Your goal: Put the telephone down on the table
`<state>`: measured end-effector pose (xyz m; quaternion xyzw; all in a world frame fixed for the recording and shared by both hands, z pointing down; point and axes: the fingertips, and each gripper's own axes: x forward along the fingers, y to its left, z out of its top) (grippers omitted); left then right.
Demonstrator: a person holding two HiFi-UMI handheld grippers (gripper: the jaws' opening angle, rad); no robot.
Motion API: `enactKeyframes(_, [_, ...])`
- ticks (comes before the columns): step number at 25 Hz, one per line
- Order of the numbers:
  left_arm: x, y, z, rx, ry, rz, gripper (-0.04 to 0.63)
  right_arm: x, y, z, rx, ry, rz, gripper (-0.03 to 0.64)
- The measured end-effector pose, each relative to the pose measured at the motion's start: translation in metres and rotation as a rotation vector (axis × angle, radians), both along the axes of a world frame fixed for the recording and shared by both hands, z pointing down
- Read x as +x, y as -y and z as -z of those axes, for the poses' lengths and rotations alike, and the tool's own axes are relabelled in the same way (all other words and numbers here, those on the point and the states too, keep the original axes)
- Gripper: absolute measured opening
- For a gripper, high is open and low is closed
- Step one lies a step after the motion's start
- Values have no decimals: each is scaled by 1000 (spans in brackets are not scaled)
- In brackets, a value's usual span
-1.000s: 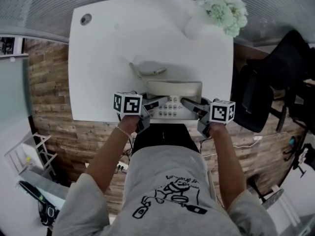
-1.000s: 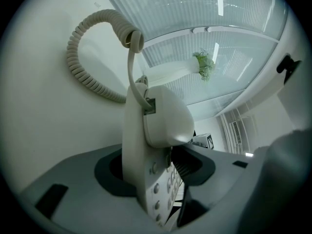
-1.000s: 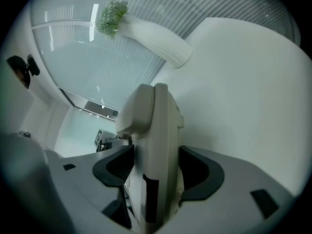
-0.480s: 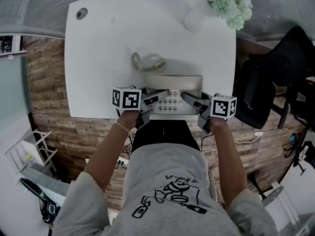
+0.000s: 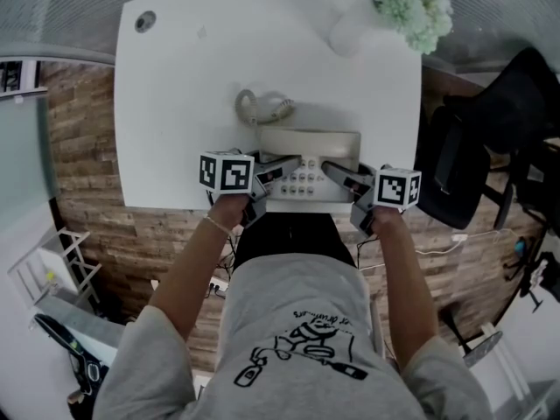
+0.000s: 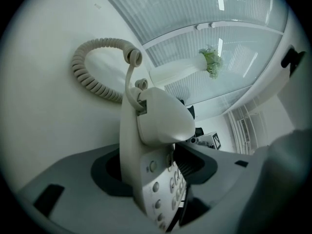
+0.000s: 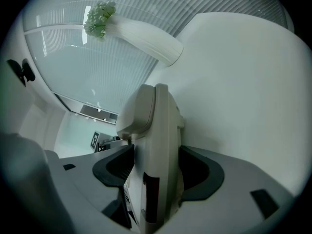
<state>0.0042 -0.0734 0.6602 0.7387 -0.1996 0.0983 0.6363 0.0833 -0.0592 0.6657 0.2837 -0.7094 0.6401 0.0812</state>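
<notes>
The telephone (image 5: 308, 160) seems to rest at the table's (image 5: 175, 103) near edge. The right gripper (image 5: 337, 173) clamps one side. The left gripper (image 5: 284, 170) has just been opening, the phone between its jaws. A jaw snagging on withdrawal could drag it off.

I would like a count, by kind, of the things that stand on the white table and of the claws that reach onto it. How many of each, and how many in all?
telephone: 1
vase of flowers: 1
claws: 2, the left claw and the right claw; the left claw's jaws have just been opening, with the telephone between them
total: 4
</notes>
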Motion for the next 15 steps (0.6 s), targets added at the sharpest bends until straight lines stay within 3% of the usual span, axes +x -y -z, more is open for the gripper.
enactKeyframes(15, [-12,5,-3,35,136,-3,288,-4,1,-1,-19,-30,-15,302])
